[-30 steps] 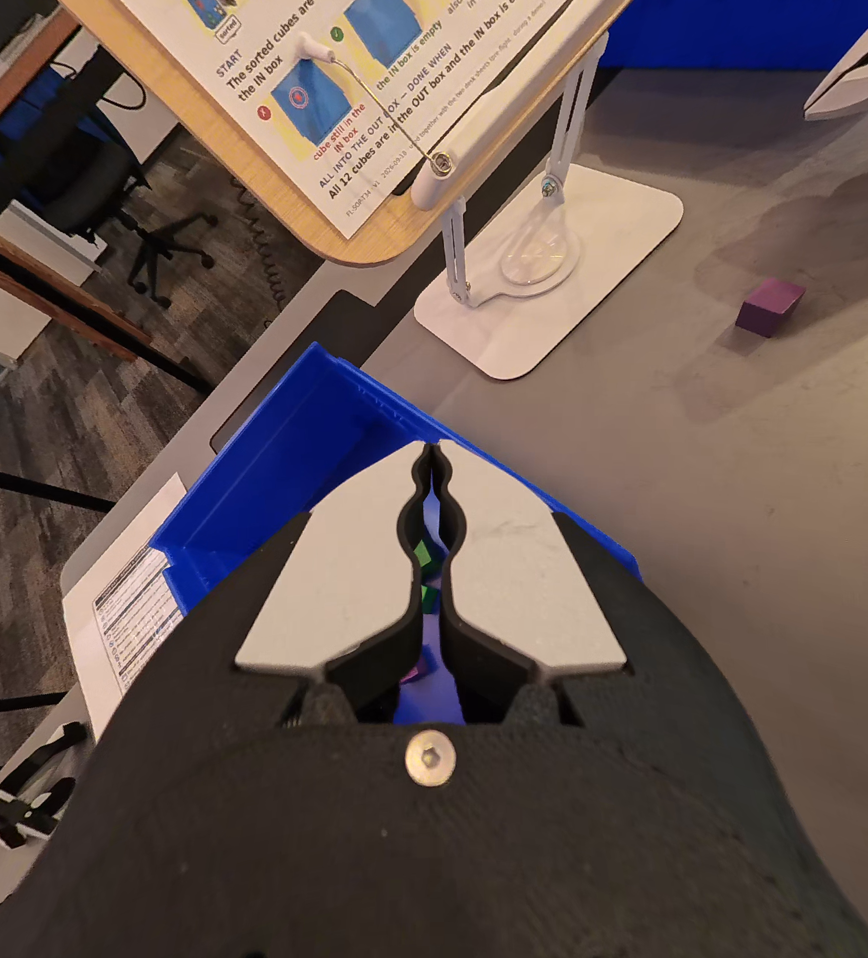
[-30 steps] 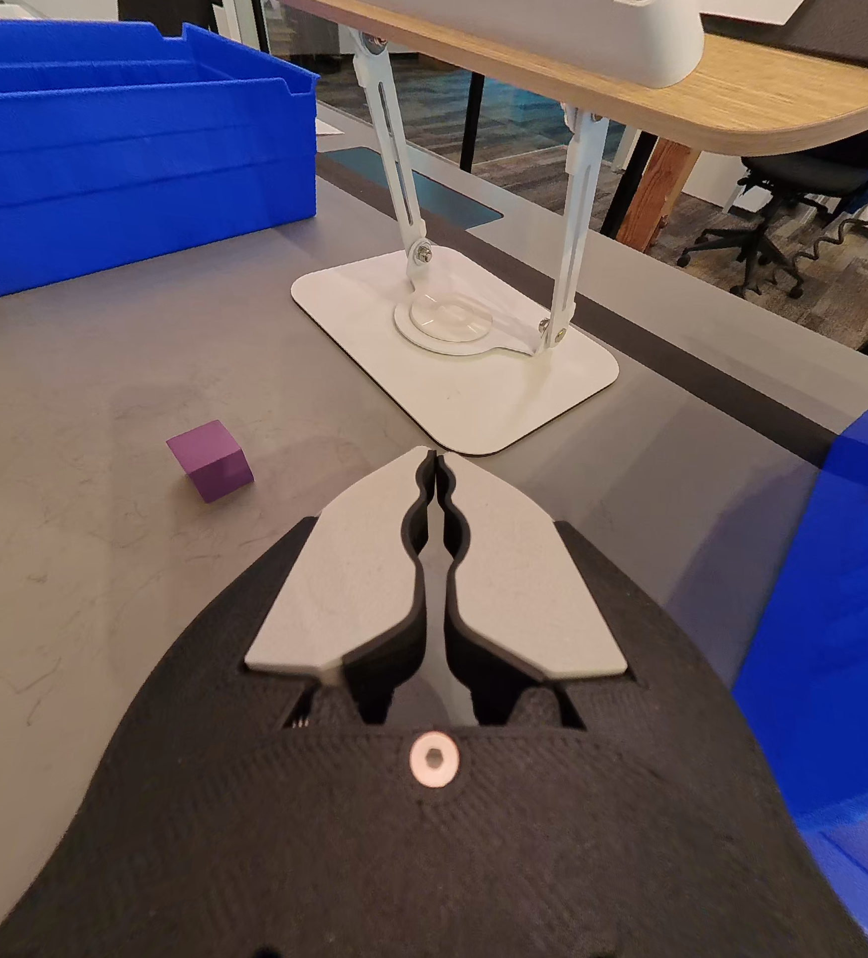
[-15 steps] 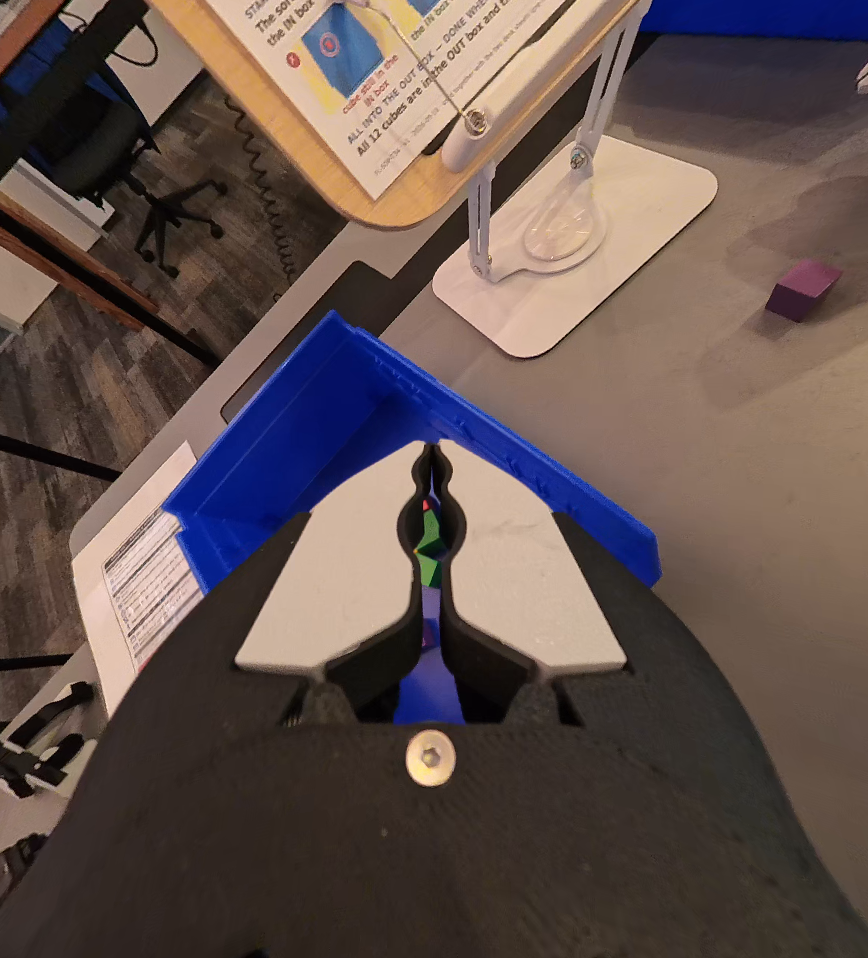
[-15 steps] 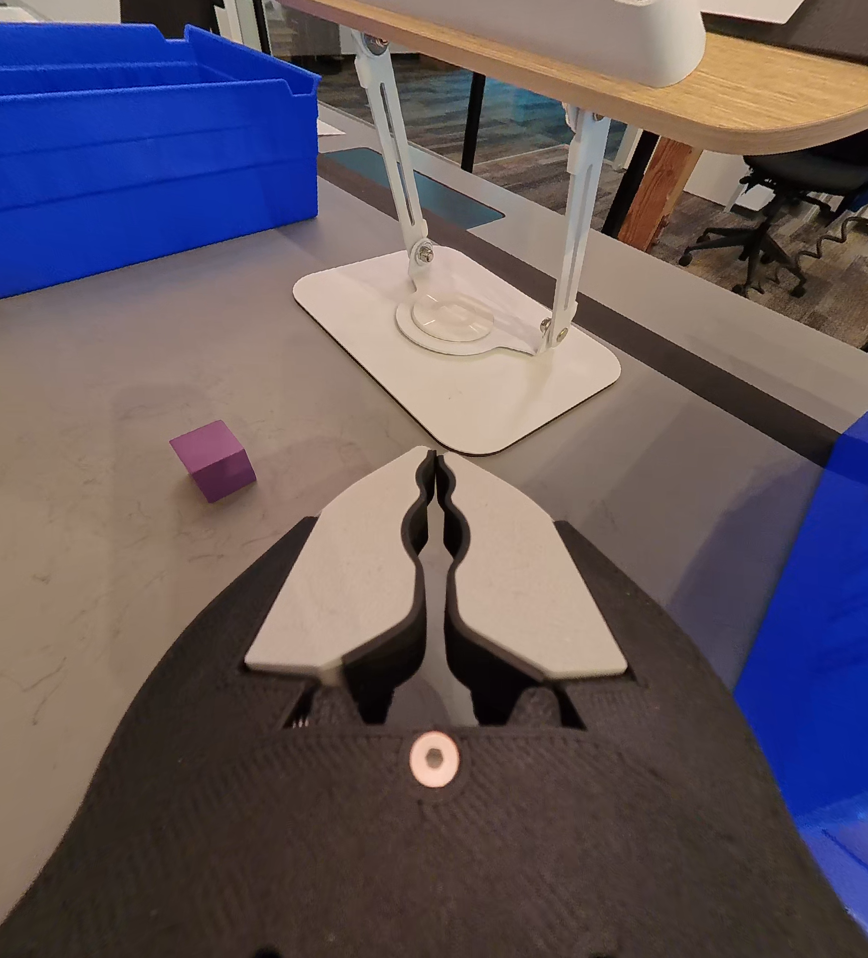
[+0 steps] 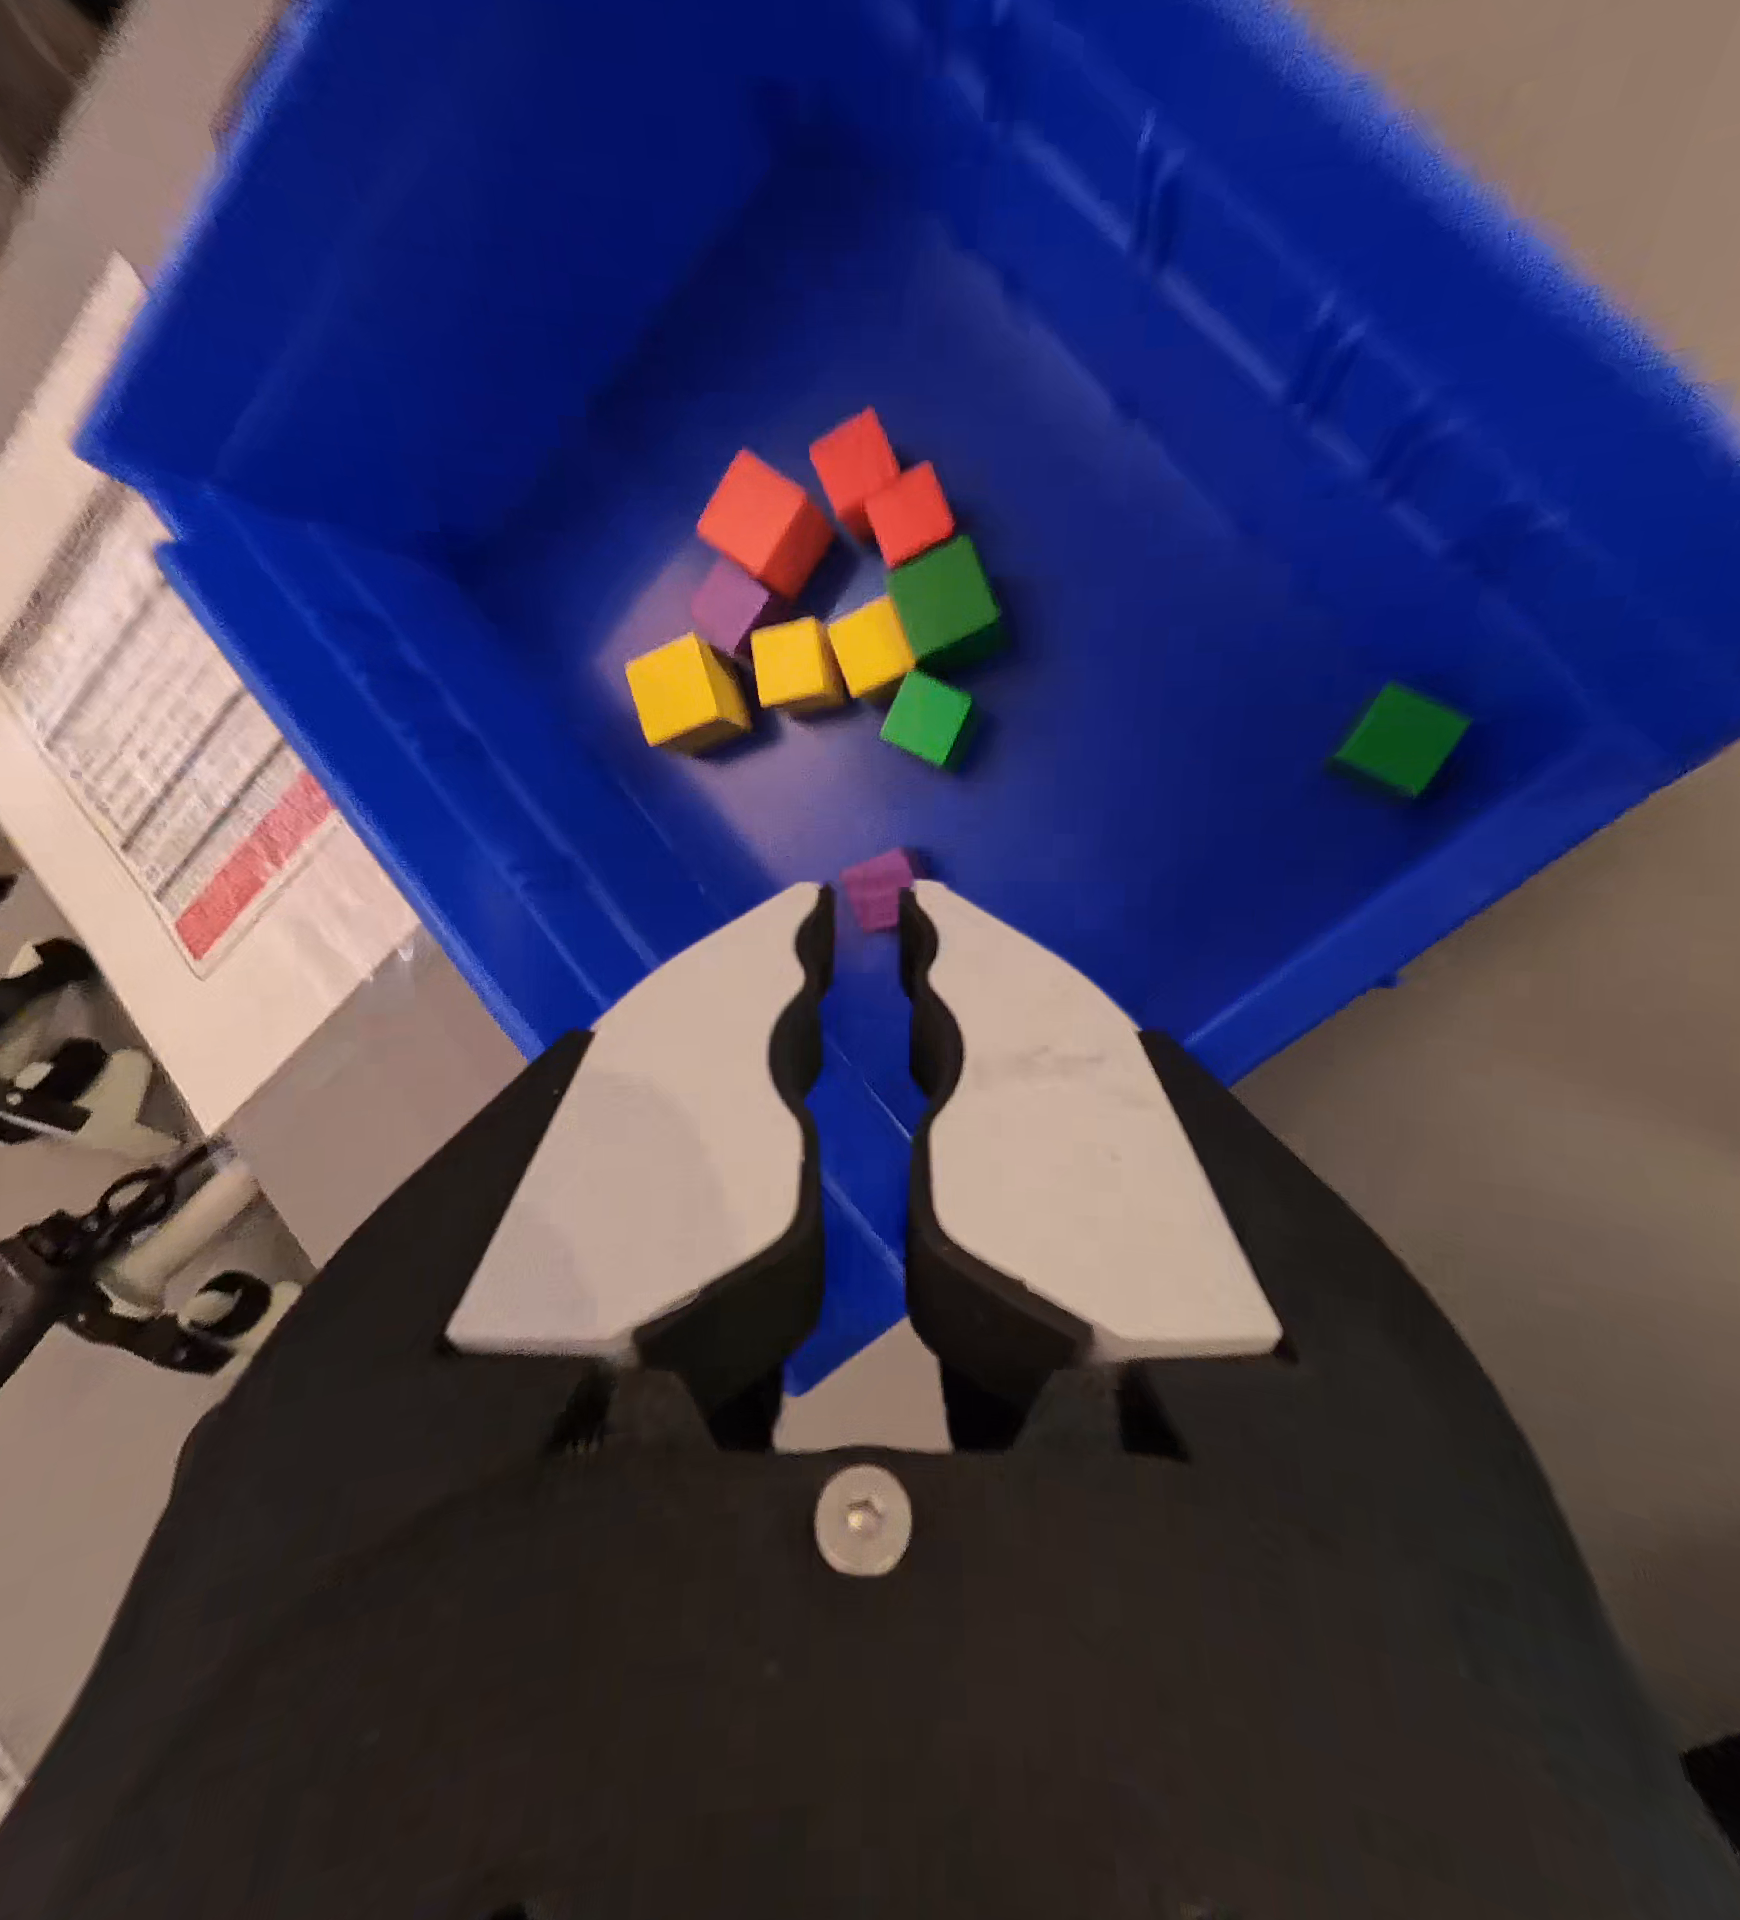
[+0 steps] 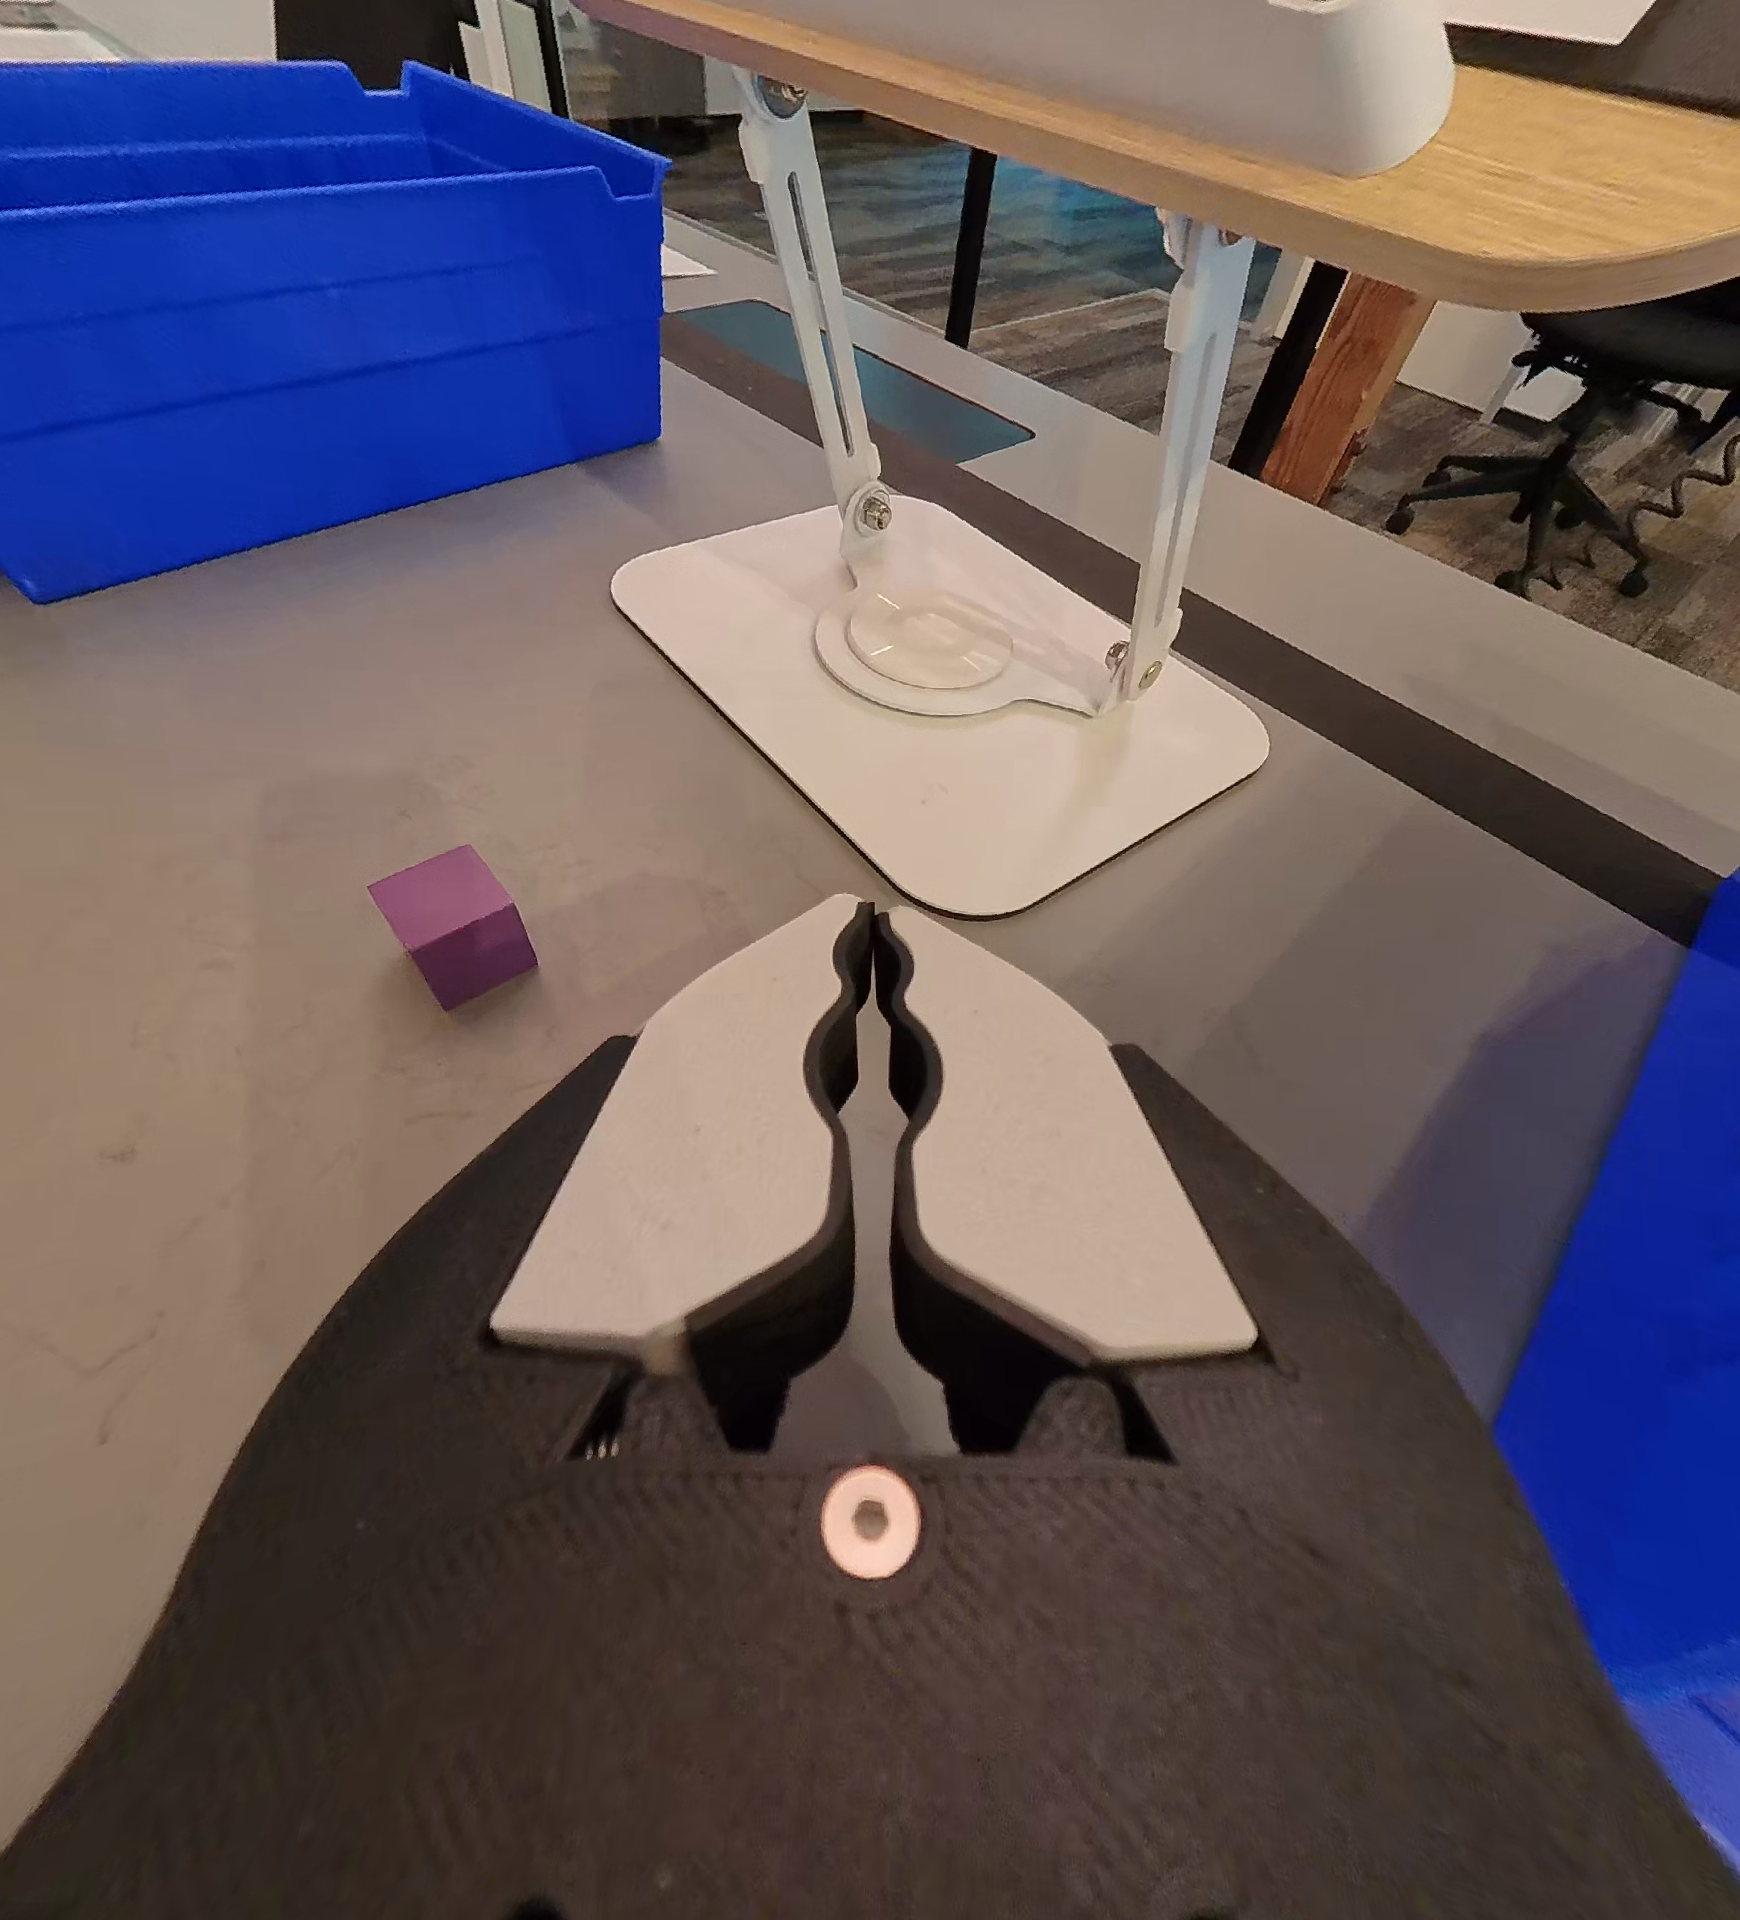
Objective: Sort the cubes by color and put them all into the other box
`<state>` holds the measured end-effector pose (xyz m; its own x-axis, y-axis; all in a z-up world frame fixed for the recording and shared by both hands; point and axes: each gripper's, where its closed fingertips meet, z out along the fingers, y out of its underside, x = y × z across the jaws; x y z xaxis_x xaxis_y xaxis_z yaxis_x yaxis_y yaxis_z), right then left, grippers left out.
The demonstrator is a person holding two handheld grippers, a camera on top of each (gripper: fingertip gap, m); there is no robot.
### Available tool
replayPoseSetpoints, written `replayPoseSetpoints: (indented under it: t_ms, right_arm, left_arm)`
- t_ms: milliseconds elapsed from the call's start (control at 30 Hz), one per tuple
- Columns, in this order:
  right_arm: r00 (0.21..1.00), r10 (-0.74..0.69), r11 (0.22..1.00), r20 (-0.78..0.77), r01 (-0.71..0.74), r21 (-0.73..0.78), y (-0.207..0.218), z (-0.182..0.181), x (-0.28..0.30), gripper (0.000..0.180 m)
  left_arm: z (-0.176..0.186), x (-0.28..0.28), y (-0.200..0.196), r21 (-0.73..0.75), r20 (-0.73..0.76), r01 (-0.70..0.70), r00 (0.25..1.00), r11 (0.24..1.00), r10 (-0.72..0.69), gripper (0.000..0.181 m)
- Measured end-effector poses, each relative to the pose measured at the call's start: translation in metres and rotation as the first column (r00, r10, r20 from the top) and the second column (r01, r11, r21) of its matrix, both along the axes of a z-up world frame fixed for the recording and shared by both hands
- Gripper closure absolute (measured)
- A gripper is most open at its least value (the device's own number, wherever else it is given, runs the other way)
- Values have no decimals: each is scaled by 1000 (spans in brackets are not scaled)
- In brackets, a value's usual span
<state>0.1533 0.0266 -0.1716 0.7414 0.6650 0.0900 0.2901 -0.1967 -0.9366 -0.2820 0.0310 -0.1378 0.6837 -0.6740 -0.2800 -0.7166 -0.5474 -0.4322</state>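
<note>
A: Where are the cubes now?

B: Most lie in the blue box point(image 5: 533, 343) under the left tool point(image 5: 864, 902): three red cubes point(image 5: 764, 520) at the far side, three yellow cubes point(image 5: 687, 691) in a row nearer, and two green cubes point(image 5: 944, 603) to their right. A third green cube point(image 5: 1401, 740) sits apart by the right wall. One purple cube point(image 5: 731, 608) is half hidden between red and yellow. Another small purple cube point(image 5: 876, 888) shows just at the tool's tips.

A: Does the left tool hold it?

B: Its fingers stand a little apart, with nothing gripped. It seems to hover above the cube (the picture is blurred, so I cannot tell if it touches).

A: And the right tool point(image 6: 868, 916)?

B: Closed and empty, above the grey surface point(image 6: 170, 790). A lone purple cube point(image 6: 453, 940) rests to its left, with the other blue box point(image 6: 274, 343) farther away.

A: How will the cubes handle?

B: I judge them light, stiff and smooth. Take two opposite flat faces, not corners, or the cube may twist out.
</note>
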Motion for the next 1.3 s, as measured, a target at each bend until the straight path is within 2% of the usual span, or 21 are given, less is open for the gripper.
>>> replayPoseSetpoints:
  t_ms: [67, 133, 267, 400, 667, 1000, 1033, 1300]
  right_arm:
    - [1000, -1, 1000, -2, 1, 0, 0, 0, 0, 180]
    - [1000, 0, 1000, -4, 0, 1, 0, 1, 0, 180]
    - [1000, 4, 1000, -2, -4, 1, -1, 1, -1, 180]
    - [1000, 3, 1000, -7, -3, 3, -1, 2, 0, 180]
    - [1000, 16, 1000, -4, -16, 2, -2, 2, -3, 180]
    - [1000, 18, 1000, -5, -18, 7, -2, 4, -4, 180]
    - [1000, 18, 1000, -6, -18, 7, -2, 4, -4, 180]
    - [1000, 20, 1000, -8, -20, 13, -3, 6, -4, 180]
  left_arm:
    - [-21, -1, -2, -102, -31, -14, 999, 995, 11, 152]
    - [-34, -4, 4, -120, -84, -46, 996, 992, 37, 148]
    - [-57, -10, 8, -186, -179, -118, 980, 975, 84, 128]
    - [-70, -11, 11, -218, -194, -151, 975, 964, 108, 116]
    - [-86, -21, 12, -293, -212, -231, 962, 928, 172, 119]
    - [-97, -23, 6, -380, -258, -248, 954, 891, 155, 150]
    - [-98, -23, 6, -381, -262, -248, 953, 891, 153, 156]
    - [-89, -16, 12, -308, -214, -190, 969, 932, 127, 157]
